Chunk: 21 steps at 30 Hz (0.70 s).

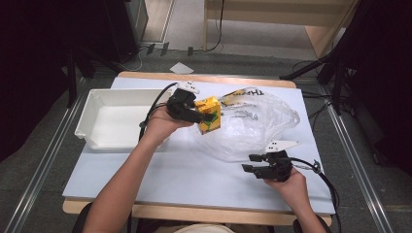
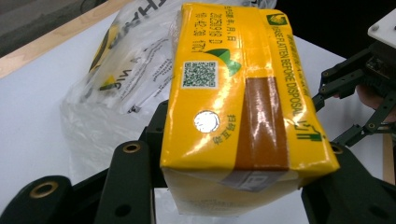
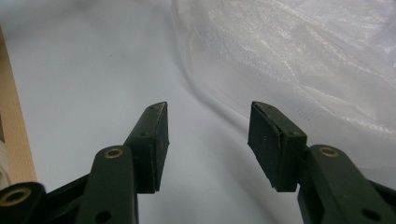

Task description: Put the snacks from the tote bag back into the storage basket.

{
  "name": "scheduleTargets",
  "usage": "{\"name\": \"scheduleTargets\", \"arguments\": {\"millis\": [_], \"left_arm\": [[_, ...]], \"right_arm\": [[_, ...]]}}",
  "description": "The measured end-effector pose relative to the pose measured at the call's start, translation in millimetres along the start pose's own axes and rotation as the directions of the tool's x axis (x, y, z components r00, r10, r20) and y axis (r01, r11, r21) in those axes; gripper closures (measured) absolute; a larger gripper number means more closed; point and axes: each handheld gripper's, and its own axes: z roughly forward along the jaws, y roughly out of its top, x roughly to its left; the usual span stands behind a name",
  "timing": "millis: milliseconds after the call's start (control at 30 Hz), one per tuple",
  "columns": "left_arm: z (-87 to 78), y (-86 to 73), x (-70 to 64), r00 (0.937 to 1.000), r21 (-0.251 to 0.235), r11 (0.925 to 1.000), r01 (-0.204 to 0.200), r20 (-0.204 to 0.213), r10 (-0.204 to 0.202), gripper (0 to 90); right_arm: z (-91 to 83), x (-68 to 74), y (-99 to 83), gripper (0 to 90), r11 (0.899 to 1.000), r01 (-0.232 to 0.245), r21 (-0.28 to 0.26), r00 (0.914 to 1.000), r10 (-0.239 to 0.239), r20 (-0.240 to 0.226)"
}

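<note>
L hand-held gripper (image 1: 206, 115) is clamped on a yellow carton (image 1: 209, 114), jaws pressing its two sides; carton is lifted off the desk (image 1: 170, 170), not touching it. In the L gripper view the carton (image 2: 233, 102) sits betw. the black jaws, its top face towards the camera: QR code, round foil spot, brown strip, green print along one edge. Carton looks tilted a bit in the high view, green patch low on its near face.

Just beyond the L hand-held gripper, and partly under the carton, lies a clear plastic bag (image 1: 252, 128) w/ black and yellow print near its far end; bag is crumpled, flat on the desk. In the L gripper view the bag (image 2: 116, 88) is behind and left of the carton.

On the other side of the L hand-held gripper, away from the bag, a white tray (image 1: 90, 114) rests on the desk, close by.

R hand-held gripper (image 1: 252, 163) is down near the desk's near edge, well apart from the L one, jaws apart, nothing betw. them. In its own view the R hand-held gripper (image 3: 208, 137) points at the bag's edge (image 3: 299, 70), which lies just ahead of the jaw tips and to their right, not touching. Pale desk (image 3: 79, 79) under and left of them.
</note>
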Motion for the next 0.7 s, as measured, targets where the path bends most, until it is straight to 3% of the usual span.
{"name": "scheduleTargets", "arguments": {"millis": [67, 700], "left_arm": [[-4.1, -1.2, 0.8, 0.9998, 0.001, 1.0, -0.004, -0.021, 0.004, 52.7], [-28.6, -14.1, 12.0, 0.9976, 0.0, 0.9997, 0.023, -0.065, -0.023, 52.7]], "right_arm": [[0.5, 0.1, 0.0, 49.2, 1.0, -0.001, 0.003, 1.0, 0.001, 0.001], [1.2, -1.0, 0.7, 49.4, 1.0, 0.012, 0.004, 0.9999, -0.012, -0.008]]}}
